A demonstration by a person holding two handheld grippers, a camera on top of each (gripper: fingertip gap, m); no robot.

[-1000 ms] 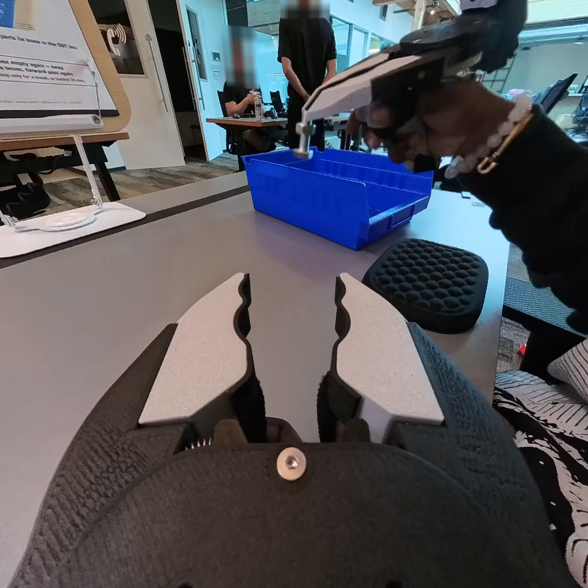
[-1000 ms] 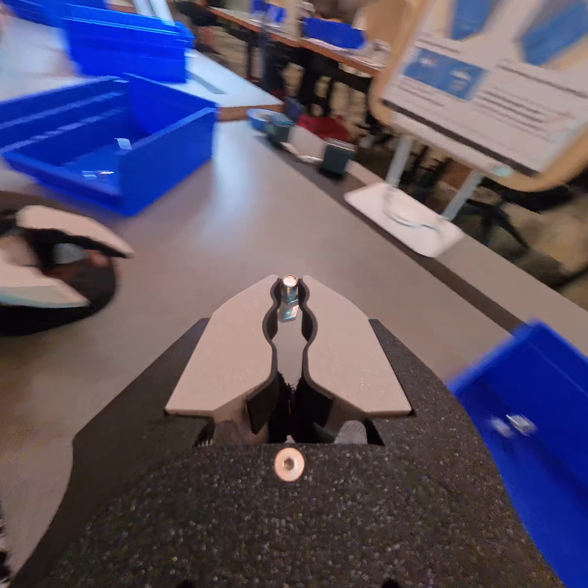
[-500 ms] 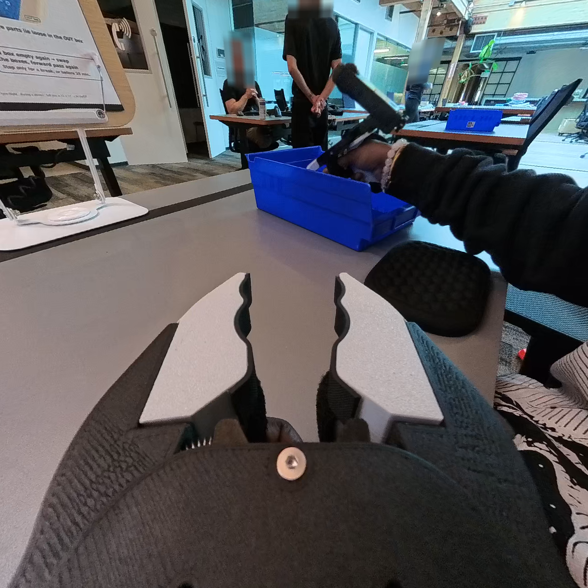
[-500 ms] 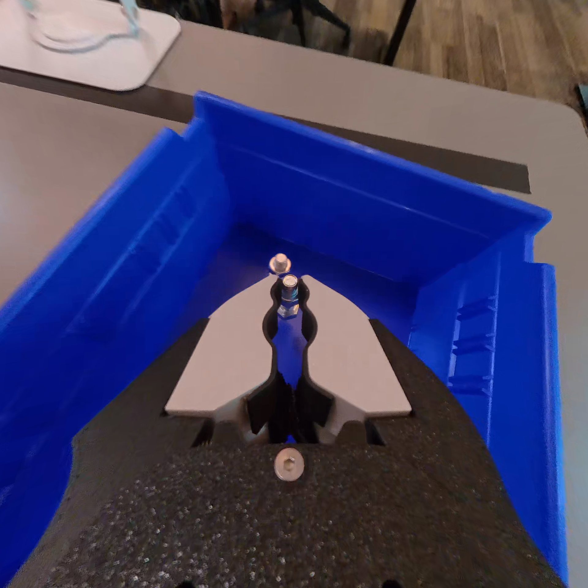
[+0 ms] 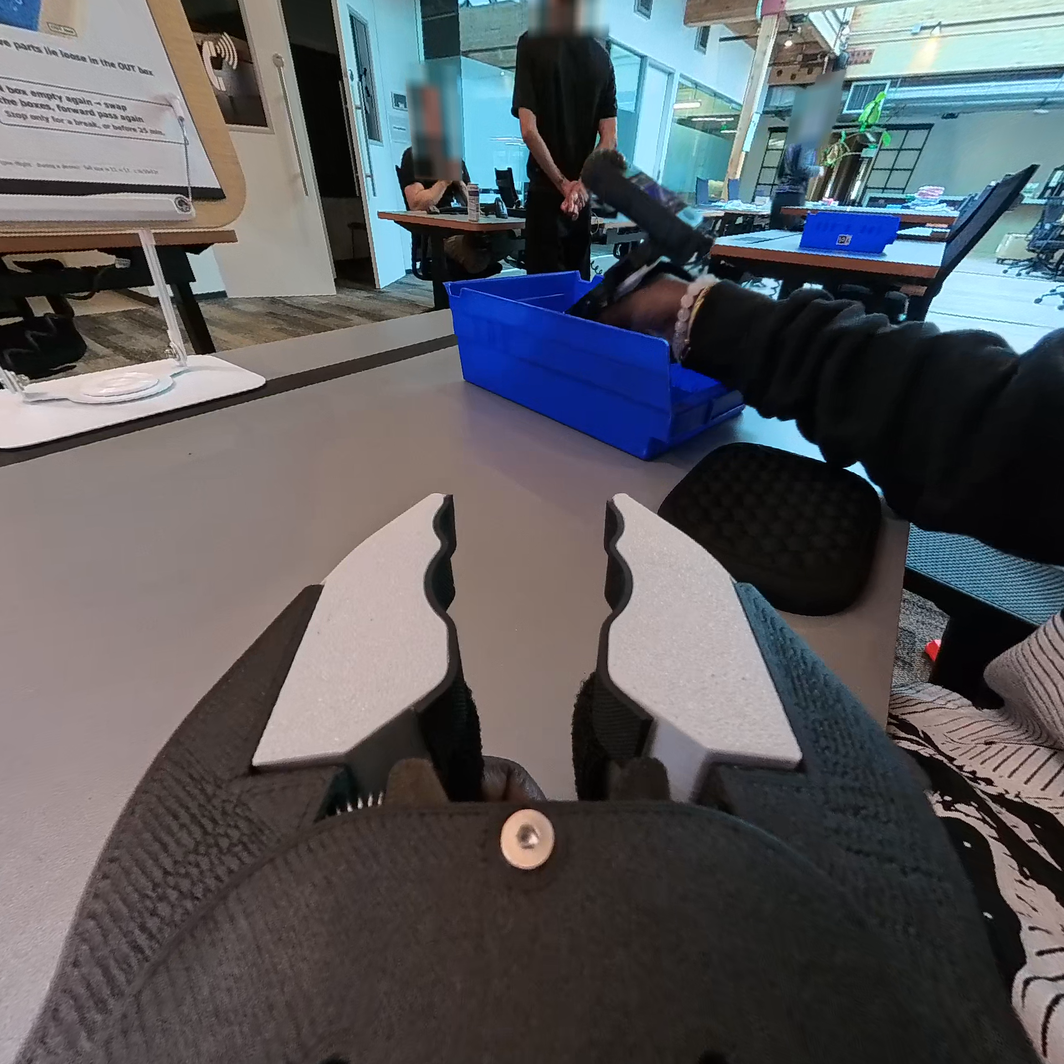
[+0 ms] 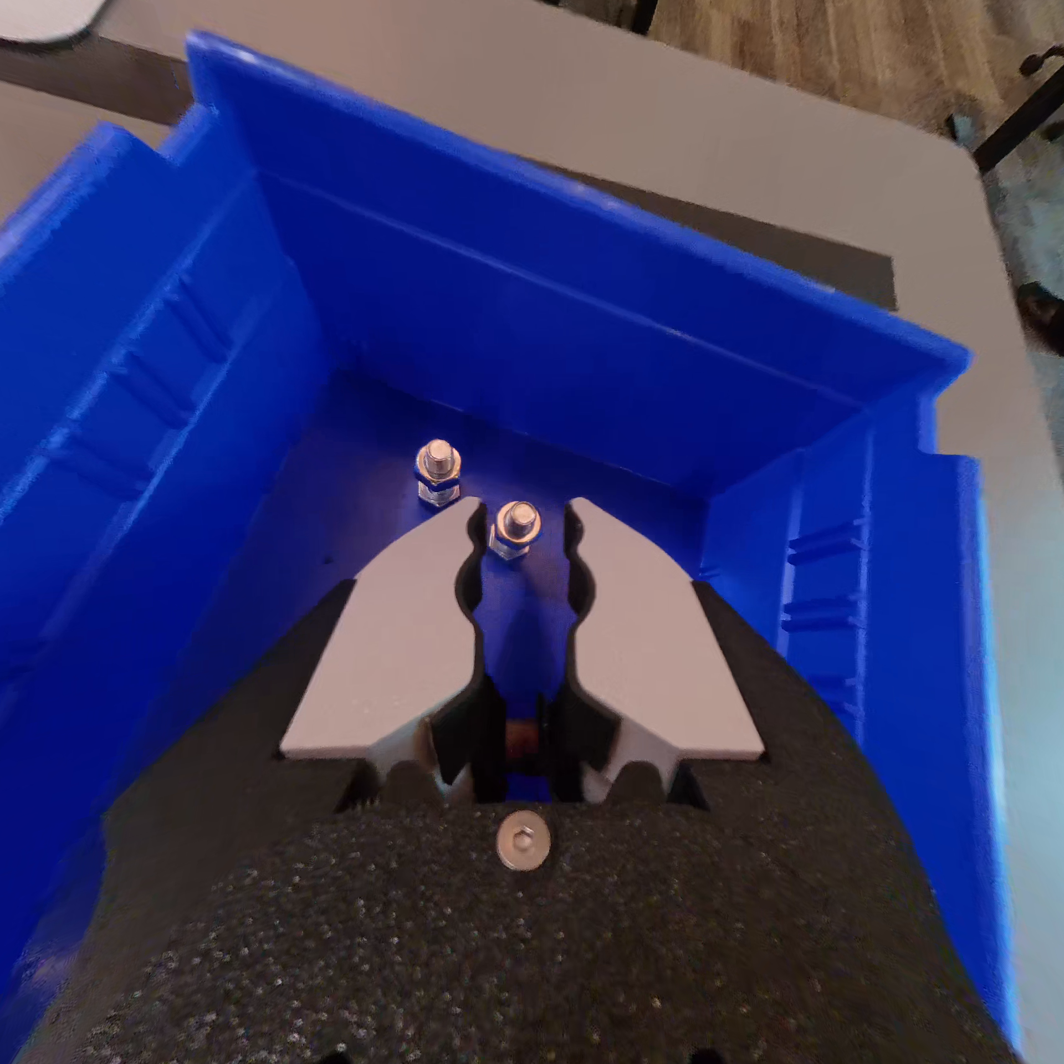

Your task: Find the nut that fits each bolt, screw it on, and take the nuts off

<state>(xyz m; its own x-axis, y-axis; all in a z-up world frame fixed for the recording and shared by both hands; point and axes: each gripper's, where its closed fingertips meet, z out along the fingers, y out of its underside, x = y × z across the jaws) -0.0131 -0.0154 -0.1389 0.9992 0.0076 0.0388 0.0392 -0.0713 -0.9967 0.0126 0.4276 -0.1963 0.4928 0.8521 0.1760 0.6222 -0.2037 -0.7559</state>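
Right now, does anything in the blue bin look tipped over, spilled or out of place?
Nothing stands out. Two bolts with nuts stand upright on the floor of the blue bin, near its far corner. The right gripper is open around the nearer one without touching it.

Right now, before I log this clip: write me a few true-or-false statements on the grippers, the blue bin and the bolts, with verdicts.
1. Two bolts with nuts stand upright on the floor of the blue bin. True: one bolt and a second bolt.
2. The right gripper clamps a bolt. False: its fingers stand apart, a gap on both sides of the second bolt.
3. The left gripper is open with nothing between its fingers. True.
4. The left gripper reaches into the bin. False: it is over the bare grey table.
5. The black honeycomb pad lies inside the bin. False: on the table, beside it.
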